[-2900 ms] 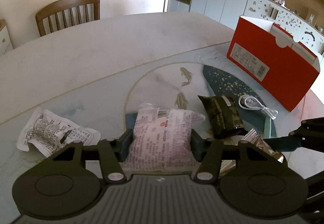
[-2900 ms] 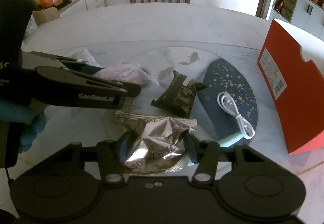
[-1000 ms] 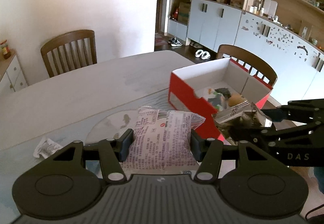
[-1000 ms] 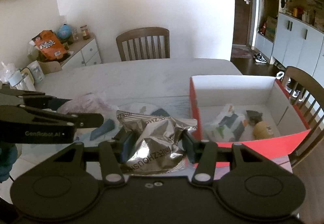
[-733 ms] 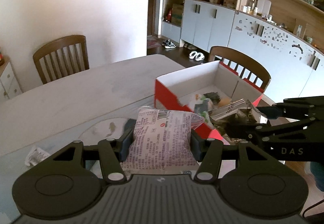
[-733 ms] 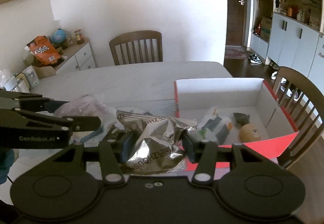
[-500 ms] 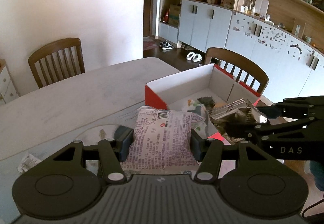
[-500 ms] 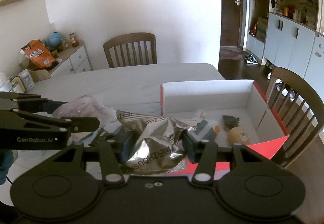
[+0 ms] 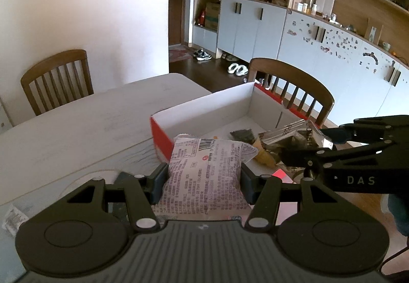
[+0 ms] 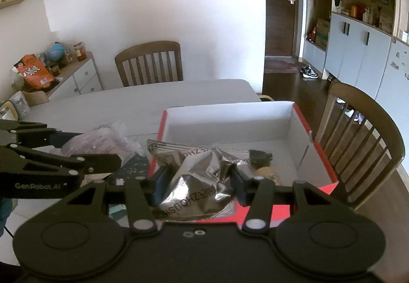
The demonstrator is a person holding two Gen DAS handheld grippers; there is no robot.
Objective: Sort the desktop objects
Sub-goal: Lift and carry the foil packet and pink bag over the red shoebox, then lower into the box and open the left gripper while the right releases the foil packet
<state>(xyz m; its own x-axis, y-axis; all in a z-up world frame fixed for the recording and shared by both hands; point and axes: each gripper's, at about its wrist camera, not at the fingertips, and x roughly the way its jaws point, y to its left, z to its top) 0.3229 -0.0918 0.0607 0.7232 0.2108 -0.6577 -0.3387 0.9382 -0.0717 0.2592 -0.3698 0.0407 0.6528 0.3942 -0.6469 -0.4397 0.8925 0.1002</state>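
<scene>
While angled downward, left gripper [image 9: 204, 178] clamps pink snack packet [image 9: 204, 175], right gripper [image 10: 198, 185] clamps foil bag [image 10: 196, 180] over red box [image 10: 329, 170], crumpled wrapper [image 9: 12, 217] only in left view.

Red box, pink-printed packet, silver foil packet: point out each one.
Red box [image 10: 299, 127], right wrist view, white inner wall.
Pink-printed packet [image 9: 204, 175], left wrist view, printed face.
Silver foil packet [image 10: 196, 180], right wrist view, crumpled middle.

Both handheld tools were matte black plastic. The left gripper [image 9: 203, 178] had a ribbed grey-black housing, two round discs, silver pivot screws and dark blue finger pads; its side read "GenRobot.AI" at the lower left of the right wrist view. The right gripper [image 10: 198, 184] matched, lettered "DAS" on its side.
</scene>
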